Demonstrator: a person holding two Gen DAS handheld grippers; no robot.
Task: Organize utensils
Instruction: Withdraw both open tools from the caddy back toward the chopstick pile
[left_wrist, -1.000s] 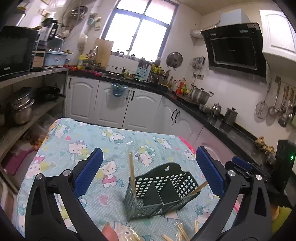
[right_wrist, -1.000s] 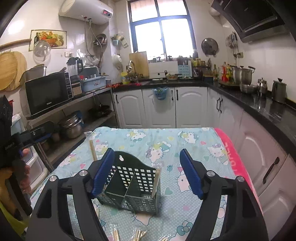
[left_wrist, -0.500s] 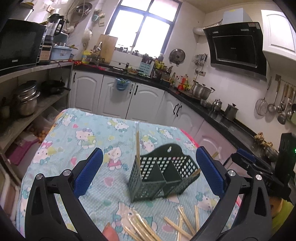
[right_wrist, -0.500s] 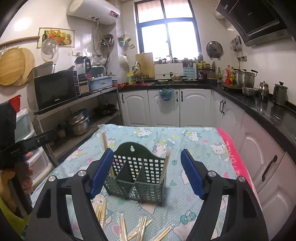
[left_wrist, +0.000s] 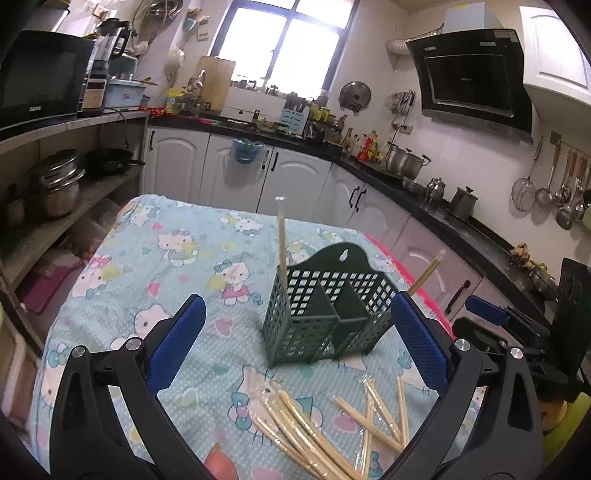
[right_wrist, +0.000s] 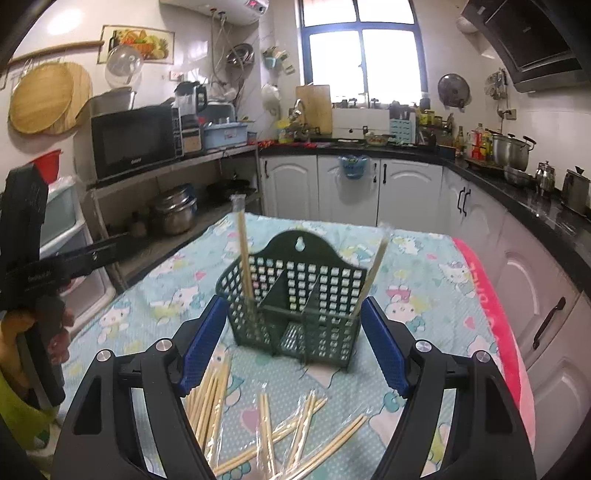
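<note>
Left wrist view looks down on a dark green slotted utensil holder (left_wrist: 325, 317) standing upright on the surface (left_wrist: 155, 266), which is draped in a pale blue cartoon-cat cloth. The left tongs (left_wrist: 295, 345) are spread wide and grip nothing, with the holder seen between their blue pads. One wrapped chopstick (left_wrist: 281, 243) stands nearly upright in the holder's left compartment, and another (left_wrist: 426, 273) leans out at the right end. Loose wrapped chopsticks (left_wrist: 314, 424) lie scattered on the cloth just in front of the holder. From the right wrist view, the right tongs (right_wrist: 293, 345) are likewise released and empty, the holder (right_wrist: 295, 299) ahead of them. How many loose sticks lie there is hard to count through the crinkled wrappers.
</note>
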